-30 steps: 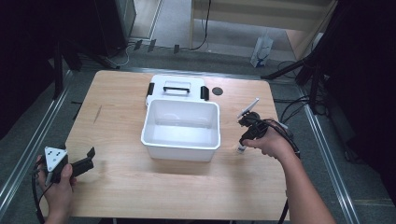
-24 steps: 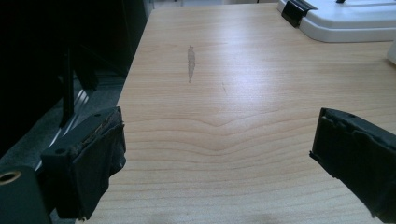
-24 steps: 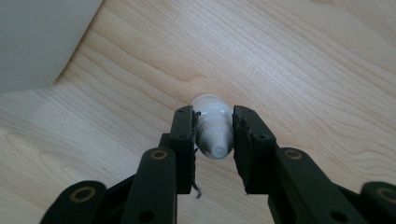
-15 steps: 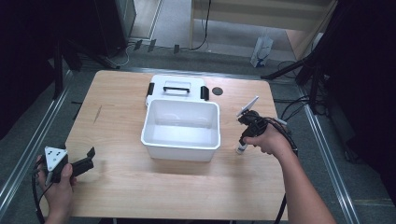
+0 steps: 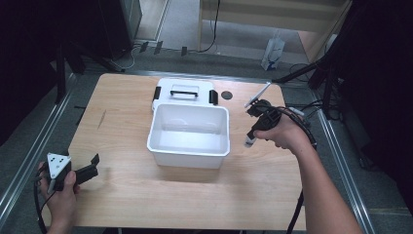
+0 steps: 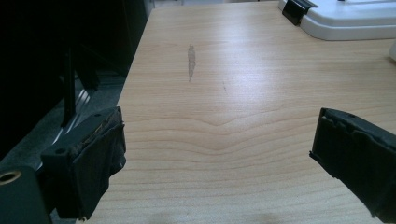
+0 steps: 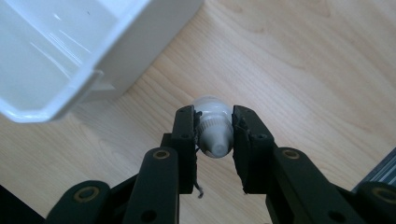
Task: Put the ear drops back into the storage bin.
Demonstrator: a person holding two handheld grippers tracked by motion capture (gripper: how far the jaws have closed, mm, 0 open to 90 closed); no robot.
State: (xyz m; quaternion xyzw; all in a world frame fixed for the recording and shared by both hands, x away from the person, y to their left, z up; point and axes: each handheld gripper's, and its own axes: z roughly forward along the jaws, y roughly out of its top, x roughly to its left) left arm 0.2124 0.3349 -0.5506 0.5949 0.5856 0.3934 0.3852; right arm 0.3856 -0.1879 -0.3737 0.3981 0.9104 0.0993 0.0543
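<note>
A small white bottle [image 7: 214,128] with a ribbed cap sits between the black jaws of my right gripper [image 7: 214,122], which is shut on it. In the high view the right gripper [image 5: 253,132] points down just right of the white bin [image 5: 190,152], and the bottle [image 5: 249,142] hangs from it a little above the table. My left gripper [image 5: 92,165] rests at the table's front left corner. Its jaws stand wide open in the left gripper view [image 6: 219,154], with bare wood between the fingers [image 6: 93,154].
The bin's white lid [image 5: 184,91], with a black handle and clips, lies flat behind the bin. A small dark round spot [image 5: 226,94] marks the wooden table [image 5: 122,195] beside the lid. Metal rails run along both sides of the table.
My right gripper has risen beside the bin, and the white bottle has come up off the table with it. The left gripper has stayed in place.
</note>
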